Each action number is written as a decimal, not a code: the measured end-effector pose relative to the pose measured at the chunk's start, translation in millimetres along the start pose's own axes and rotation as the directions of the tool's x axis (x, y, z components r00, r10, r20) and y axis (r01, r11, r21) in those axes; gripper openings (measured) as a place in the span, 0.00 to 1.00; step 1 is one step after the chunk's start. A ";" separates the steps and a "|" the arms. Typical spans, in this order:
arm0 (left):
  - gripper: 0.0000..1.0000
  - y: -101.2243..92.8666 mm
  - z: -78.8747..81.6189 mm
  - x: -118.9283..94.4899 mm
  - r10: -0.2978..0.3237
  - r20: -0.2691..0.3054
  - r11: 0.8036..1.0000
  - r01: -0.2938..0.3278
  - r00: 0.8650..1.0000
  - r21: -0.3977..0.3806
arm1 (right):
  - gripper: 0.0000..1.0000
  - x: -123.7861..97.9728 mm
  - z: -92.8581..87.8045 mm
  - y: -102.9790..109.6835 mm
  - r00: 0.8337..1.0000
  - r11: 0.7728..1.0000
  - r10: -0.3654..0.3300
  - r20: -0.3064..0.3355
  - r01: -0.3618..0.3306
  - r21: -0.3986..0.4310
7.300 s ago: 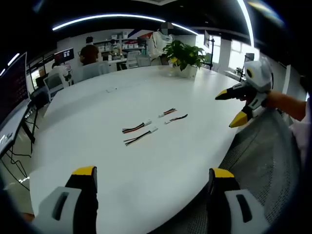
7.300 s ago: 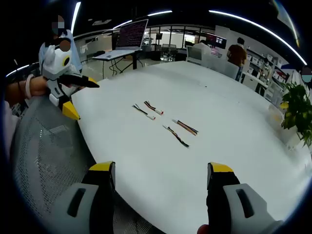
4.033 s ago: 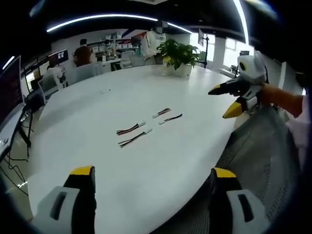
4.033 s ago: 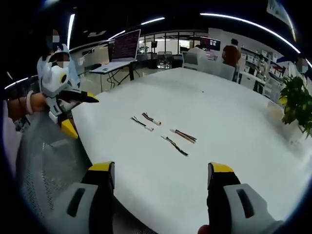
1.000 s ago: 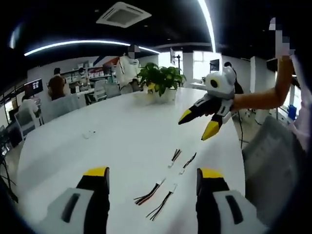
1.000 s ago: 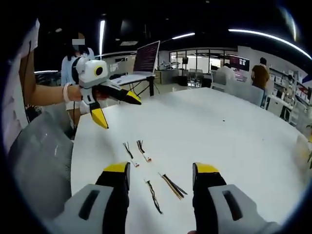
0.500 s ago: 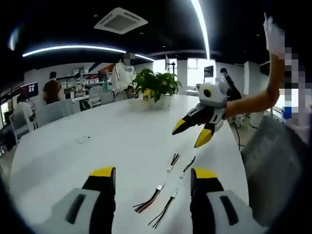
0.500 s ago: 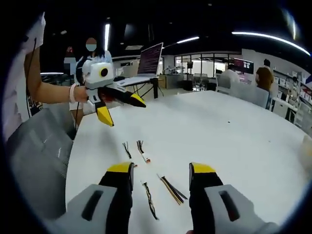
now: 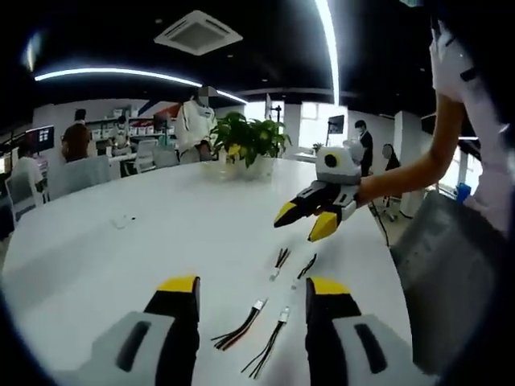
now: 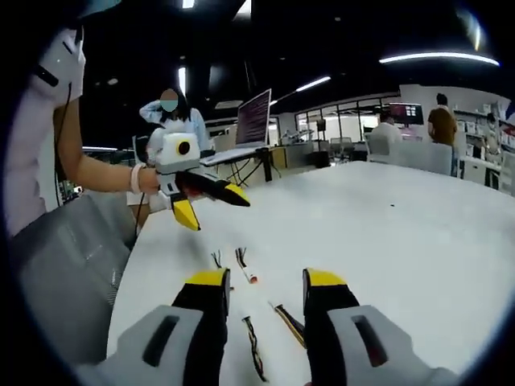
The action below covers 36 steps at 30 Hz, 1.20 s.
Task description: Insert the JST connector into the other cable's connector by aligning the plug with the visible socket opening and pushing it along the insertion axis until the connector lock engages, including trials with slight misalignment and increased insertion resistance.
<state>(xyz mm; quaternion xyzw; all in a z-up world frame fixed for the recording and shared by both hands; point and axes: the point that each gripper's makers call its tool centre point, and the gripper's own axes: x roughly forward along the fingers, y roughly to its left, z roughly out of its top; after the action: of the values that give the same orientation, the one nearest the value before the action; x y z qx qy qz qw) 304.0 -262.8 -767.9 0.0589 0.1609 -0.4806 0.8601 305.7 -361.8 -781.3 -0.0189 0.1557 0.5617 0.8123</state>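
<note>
Several short JST cables lie on the white table [image 9: 121, 257]. In the left gripper view, two dark-wired cables with white plugs [image 9: 241, 326] [image 9: 269, 350] lie nearest, and another pair [image 9: 279, 261] [image 9: 306, 268] lies just beyond. My left gripper [image 9: 252, 286] hovers above the near pair, open and holding nothing. My right gripper [image 9: 304, 221] hangs open above the far pair. In the right gripper view, the right gripper [image 10: 265, 279] is open over two cables [image 10: 253, 338] [image 10: 288, 318]. The left gripper [image 10: 213, 206] floats open above the other two [image 10: 216, 259] [image 10: 244, 265].
A potted plant [image 9: 241, 141] stands at the table's far side. A grey mesh chair [image 9: 451, 273] sits against the near table edge. A lit screen [image 10: 253, 117] stands on a desk behind. Several people are in the background.
Both grippers have moved in over the table and closer to the cables. Their jaws stand narrower than at the start. The cables have not moved.
</note>
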 end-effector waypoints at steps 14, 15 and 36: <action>0.43 3.4 -29.0 14.4 -0.037 -0.056 0.999 0.036 0.998 -0.030 | 0.21 10.4 -19.8 -3.3 0.999 0.998 0.053 -0.010 -0.053 -0.033; 0.43 3.7 -30.1 15.0 -0.039 -0.058 0.999 0.037 0.998 -0.032 | 0.21 10.8 -20.7 -3.9 0.998 0.998 0.054 -0.015 -0.054 -0.034; 0.36 3.8 -50.9 33.6 -0.124 -0.061 0.989 0.119 0.990 -0.082 | 0.19 20.7 -44.0 -7.2 0.991 0.991 0.100 -0.084 -0.107 -0.078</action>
<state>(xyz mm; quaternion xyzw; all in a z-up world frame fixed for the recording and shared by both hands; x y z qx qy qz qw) 312.3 -274.9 -827.2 0.0311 0.2115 -0.5232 0.8249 308.8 -354.7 -829.9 -0.0665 0.1656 0.6079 0.7737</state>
